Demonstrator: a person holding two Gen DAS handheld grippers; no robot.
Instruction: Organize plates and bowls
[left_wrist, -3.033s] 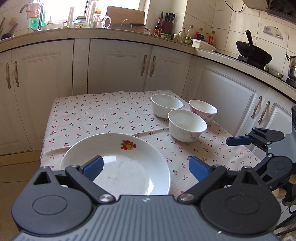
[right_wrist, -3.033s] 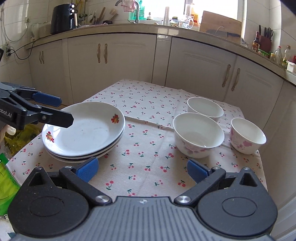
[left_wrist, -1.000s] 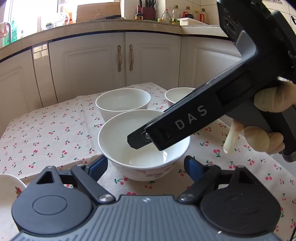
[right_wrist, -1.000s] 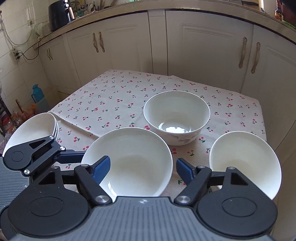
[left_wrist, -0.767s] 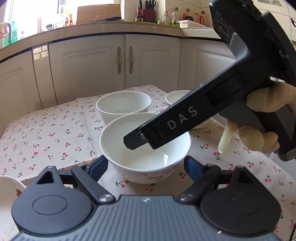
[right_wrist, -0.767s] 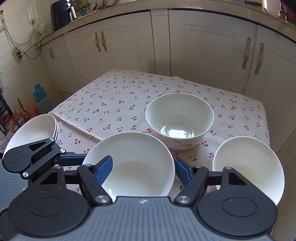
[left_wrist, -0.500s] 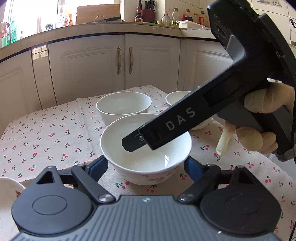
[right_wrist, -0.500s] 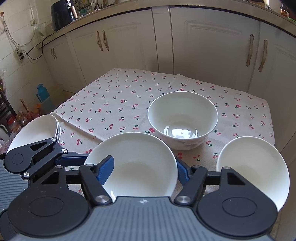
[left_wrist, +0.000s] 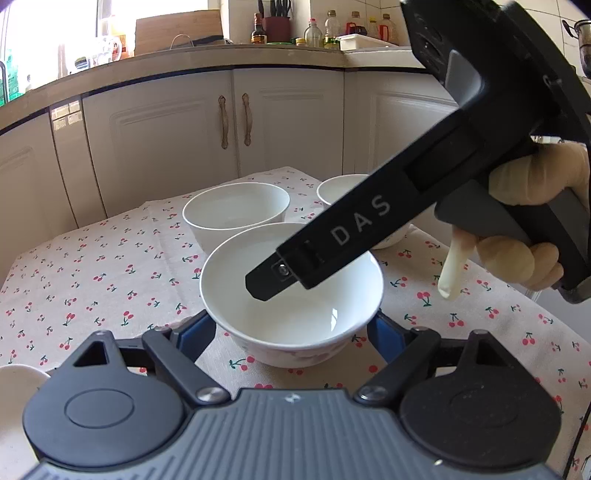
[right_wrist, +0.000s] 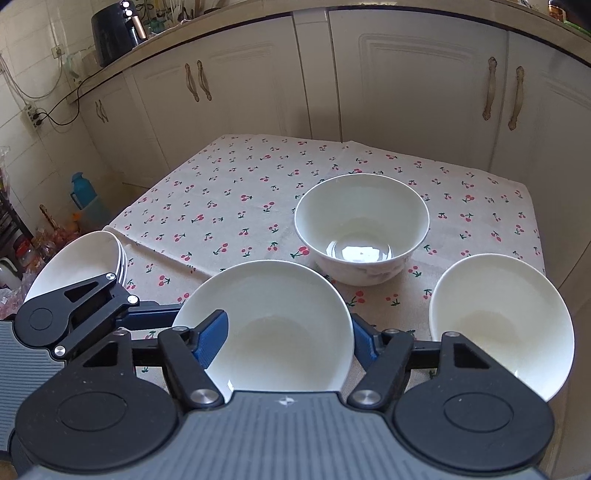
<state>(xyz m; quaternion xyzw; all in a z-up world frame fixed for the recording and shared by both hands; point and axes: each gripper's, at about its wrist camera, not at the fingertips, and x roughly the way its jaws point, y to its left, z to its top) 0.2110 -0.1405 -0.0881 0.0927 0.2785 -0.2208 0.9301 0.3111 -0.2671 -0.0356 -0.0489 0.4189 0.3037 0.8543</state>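
Right now the near bowl (right_wrist: 269, 325) sits between the blue pads of the right gripper (right_wrist: 288, 332), whose jaws stand spread: one pad hangs inside the rim on the left, the other outside the wall on the right, neither visibly pressing. From the left gripper (left_wrist: 291, 328) the same near bowl (left_wrist: 291, 291) lies straight ahead, its wall between that tool's wide-apart pads as well, so both tongs are released and empty. The right one looks nearer to a grasp, being tilted down over the rim. A bowl has no long axis, so the rim edge is the thing to pinch. Beyond the right tongs stands the far bowl (right_wrist: 362, 229), apart from the near one, with bare cherry cloth (right_wrist: 229, 192) to its left; a third bowl (right_wrist: 502, 321) lies close on the right, and stacked plates (right_wrist: 81, 262) sit well off to the left near the table edge. Likely the next move is closing on the rim and lifting toward the far bowl, with little room rightward.
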